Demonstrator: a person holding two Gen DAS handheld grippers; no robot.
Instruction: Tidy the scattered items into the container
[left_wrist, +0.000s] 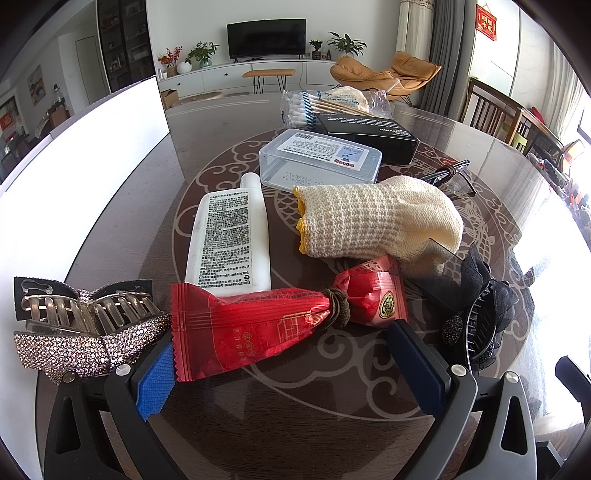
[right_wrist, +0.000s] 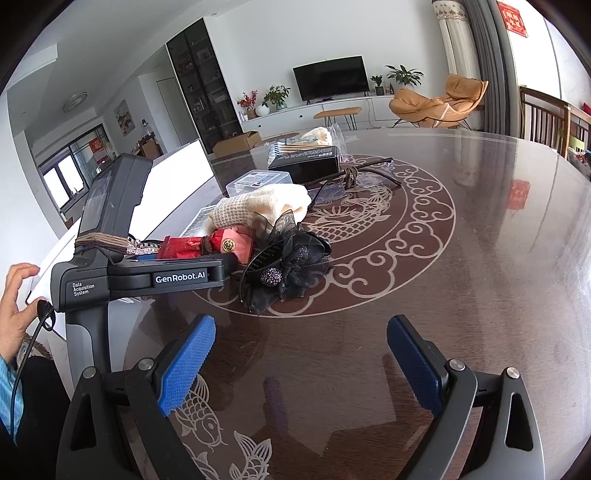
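Left tool (left_wrist: 280, 365) wide, straddling red packet (left_wrist: 258, 325) at table (left_wrist: 295, 417) near edge — pick step, needs closing. Right tool (right_wrist: 299, 365) wide, empty. White container (left_wrist: 81, 177) at 10 o'clock.

The dark glass-topped desk (left_wrist: 229, 424) bears a pale scroll-and-fish pattern. On it lie a white tube (left_wrist: 229, 236), knitted glove (left_wrist: 373, 221), clear box (left_wrist: 317, 160), black box (left_wrist: 369, 134) and two hair clips.

The table (right_wrist: 480, 229) is dark and glossy, mirroring the room. The knitted cream glove (left_wrist: 376, 221) looks coarse cloth; the red packet (left_wrist: 255, 325) shiny crinkled foil; the clear box (left_wrist: 317, 162) smooth plastic; the near-left hair clip (left_wrist: 88, 332) sparkly, rhinestone-crusted.
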